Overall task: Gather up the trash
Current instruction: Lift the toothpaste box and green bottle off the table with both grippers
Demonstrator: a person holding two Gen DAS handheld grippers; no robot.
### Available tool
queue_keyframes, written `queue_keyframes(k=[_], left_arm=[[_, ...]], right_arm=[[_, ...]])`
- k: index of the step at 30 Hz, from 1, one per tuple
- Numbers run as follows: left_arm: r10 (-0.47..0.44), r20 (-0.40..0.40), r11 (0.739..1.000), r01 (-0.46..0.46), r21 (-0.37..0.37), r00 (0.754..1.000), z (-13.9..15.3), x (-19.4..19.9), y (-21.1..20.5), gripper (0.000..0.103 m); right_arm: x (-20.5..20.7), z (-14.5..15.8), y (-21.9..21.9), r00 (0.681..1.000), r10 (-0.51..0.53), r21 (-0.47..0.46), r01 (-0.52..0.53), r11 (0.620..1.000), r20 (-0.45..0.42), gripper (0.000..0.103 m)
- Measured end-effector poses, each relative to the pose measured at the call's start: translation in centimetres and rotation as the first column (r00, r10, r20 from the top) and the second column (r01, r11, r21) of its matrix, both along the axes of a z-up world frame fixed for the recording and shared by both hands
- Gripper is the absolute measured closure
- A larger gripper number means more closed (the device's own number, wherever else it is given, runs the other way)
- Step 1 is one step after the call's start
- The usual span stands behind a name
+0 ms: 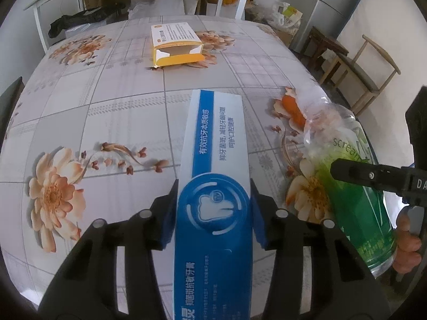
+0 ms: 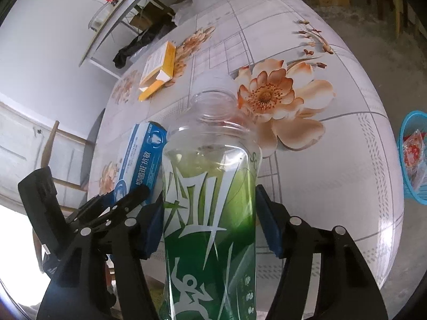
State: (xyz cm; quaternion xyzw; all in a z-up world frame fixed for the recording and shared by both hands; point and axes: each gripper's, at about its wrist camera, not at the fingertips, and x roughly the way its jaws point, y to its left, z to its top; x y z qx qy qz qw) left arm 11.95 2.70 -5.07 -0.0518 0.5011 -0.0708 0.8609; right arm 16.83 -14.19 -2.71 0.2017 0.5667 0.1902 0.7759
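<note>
Left gripper (image 1: 213, 213): blue pads pressed against both long sides of a blue-and-white cardboard toothpaste box (image 1: 213, 181), clamped; the box's near end runs off the bottom of the left wrist view, its far end juts forward above the table (image 1: 112, 117). Whether that far end touches the surface cannot be told. Right gripper (image 2: 209, 218): blue pads against both flanks of a clear plastic bottle with a green printed sleeve (image 2: 210, 200), gripped at the labelled mid-body; base cut off below the frame, neck uncapped, mouth pointing away from the camera. Bottle wall is thin, glossy, faintly ribbed near the shoulder; contents cannot be made out through the sleeve. In the left wrist view the same bottle sits at the right edge, partly covered by one black finger, with fingers of a hand (image 1: 408, 242) behind it. Table carries a smooth, glossy cloth printed with grey checks and orange flowers. Farther back lies an opened yellow-and-white cardboard carton (image 1: 174, 44), flap end facing the camera, well apart from both held items. At the right edge, beyond the table rim, a blue plastic mesh basket (image 2: 407, 165), half cut off, holds red-printed wrappers.
</note>
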Motion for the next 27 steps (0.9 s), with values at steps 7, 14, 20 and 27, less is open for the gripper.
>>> queue_keyframes(k=[7, 14, 20, 27], left_arm=[[-0.024, 0.031, 0.997, 0.022, 0.078, 0.999, -0.2, -0.5, -1.3, 0.059], [-0.015, 0.048, 0.996, 0.010, 0.087, 0.999, 0.3, -1.2, -1.5, 0.060], [-0.021, 0.084, 0.994, 0.012, 0.106, 0.996, 1.5, -2.1, -1.9, 0.060], [-0.038, 0.118, 0.993, 0.023, 0.119, 0.992, 2.9, -2.9, -2.6, 0.060]], right_arm=[[0.2, -0.1, 0.4, 1.000, -0.004, -0.003, 0.004, 1.000, 0.010, 0.041], [-0.8, 0.0, -0.5, 0.999, -0.037, 0.025, 0.036, 0.999, 0.021, 0.042], [-1.3, 0.7, -1.5, 0.998, -0.058, 0.047, 0.056, 0.997, 0.036, 0.042], [-1.8, 1.4, -1.9, 0.996, -0.063, 0.063, 0.059, 0.996, 0.058, 0.042]])
